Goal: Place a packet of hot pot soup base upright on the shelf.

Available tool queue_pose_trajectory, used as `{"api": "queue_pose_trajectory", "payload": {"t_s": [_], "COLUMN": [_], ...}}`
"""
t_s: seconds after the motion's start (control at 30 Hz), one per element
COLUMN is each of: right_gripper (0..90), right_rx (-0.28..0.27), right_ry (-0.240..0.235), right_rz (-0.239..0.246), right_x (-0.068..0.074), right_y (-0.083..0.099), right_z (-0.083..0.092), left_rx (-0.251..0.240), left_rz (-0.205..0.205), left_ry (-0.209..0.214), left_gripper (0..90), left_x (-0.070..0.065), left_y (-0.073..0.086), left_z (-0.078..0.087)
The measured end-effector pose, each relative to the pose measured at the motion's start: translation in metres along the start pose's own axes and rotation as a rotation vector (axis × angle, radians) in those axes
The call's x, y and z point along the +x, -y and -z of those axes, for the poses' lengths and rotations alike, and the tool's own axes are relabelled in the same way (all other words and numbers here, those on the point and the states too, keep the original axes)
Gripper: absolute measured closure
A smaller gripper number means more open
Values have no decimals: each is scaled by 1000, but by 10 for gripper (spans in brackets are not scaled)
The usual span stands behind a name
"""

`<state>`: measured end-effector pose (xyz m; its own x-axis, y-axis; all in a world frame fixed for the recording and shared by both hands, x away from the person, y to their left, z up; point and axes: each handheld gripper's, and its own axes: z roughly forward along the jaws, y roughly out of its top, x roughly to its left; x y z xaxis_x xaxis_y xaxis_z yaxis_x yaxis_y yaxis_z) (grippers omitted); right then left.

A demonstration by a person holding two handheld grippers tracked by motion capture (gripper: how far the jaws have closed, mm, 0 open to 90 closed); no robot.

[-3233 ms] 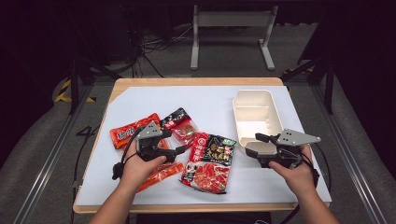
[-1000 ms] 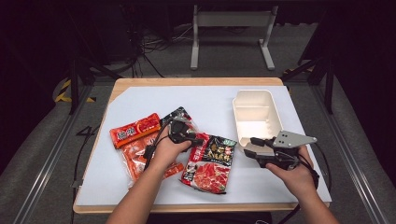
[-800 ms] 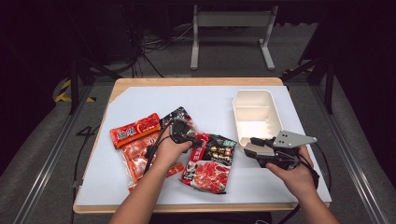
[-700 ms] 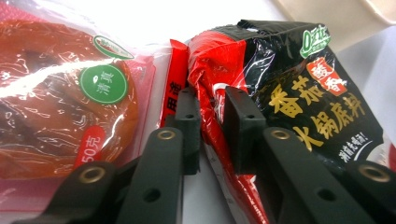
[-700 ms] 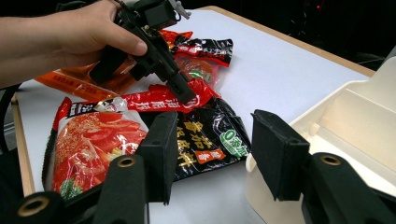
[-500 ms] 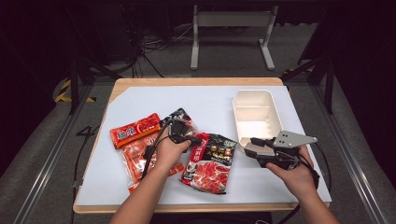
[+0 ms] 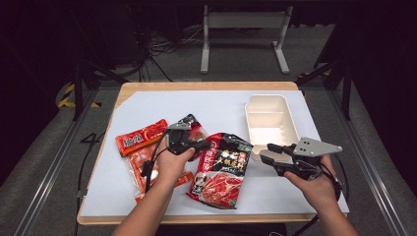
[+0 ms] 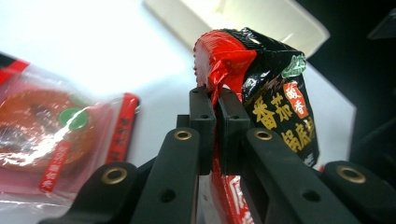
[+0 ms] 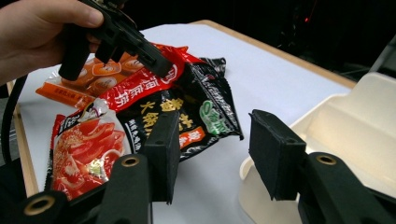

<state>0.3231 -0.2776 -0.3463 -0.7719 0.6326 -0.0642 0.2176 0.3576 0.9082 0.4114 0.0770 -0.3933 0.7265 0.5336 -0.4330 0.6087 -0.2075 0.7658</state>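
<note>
A large black-and-red soup-base packet (image 7: 223,167) lies at the table's front middle. My left gripper (image 7: 209,145) is shut on its top-left edge, its jaws having just closed there, and that edge is raised off the table. In the left gripper view the pads (image 8: 203,116) pinch the crumpled red edge of the packet (image 8: 271,93). My right gripper (image 7: 265,152) hovers open, level, just right of the packet and in front of the white tray (image 7: 268,101). The right gripper view has its open jaws (image 9: 215,144) framing the packet (image 9: 187,112) and the left gripper (image 9: 159,63).
Left of the held packet lie a red packet (image 7: 142,137), a clear packet with orange contents (image 7: 140,164) and a small black-and-red packet (image 7: 189,123). The two-compartment tray's rim (image 9: 355,126) sits close by my right jaw. Bare white table surface (image 7: 206,105) stretches behind.
My left gripper has closed on the big packet's edge and risen, lifting that edge off the table. The right gripper has stayed in place.
</note>
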Motion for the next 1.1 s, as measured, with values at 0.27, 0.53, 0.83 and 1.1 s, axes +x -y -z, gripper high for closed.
{"api": "queue_pose_trajectory", "payload": {"t_s": [0.27, 0.53, 0.83, 1.1], "right_gripper": [531, 481, 466, 427], "right_rx": [-29, -67, -82, -61], "right_ry": [-8, -41, -45, -36], "right_rz": [6, 5, -13, -70], "right_x": [5, 19, 22, 23], "right_y": [-8, -19, -22, -23], "right_z": [8, 17, 19, 6], "left_rx": [-54, -113, -205, -287], "left_rz": [-70, -173, -311, -291], "left_ry": [37, 27, -77, -52], "left_gripper": [873, 875, 872, 872], "left_x": [-22, -46, -67, -68], "left_y": [-2, -8, -11, -11], "left_z": [20, 41, 60, 71]}}
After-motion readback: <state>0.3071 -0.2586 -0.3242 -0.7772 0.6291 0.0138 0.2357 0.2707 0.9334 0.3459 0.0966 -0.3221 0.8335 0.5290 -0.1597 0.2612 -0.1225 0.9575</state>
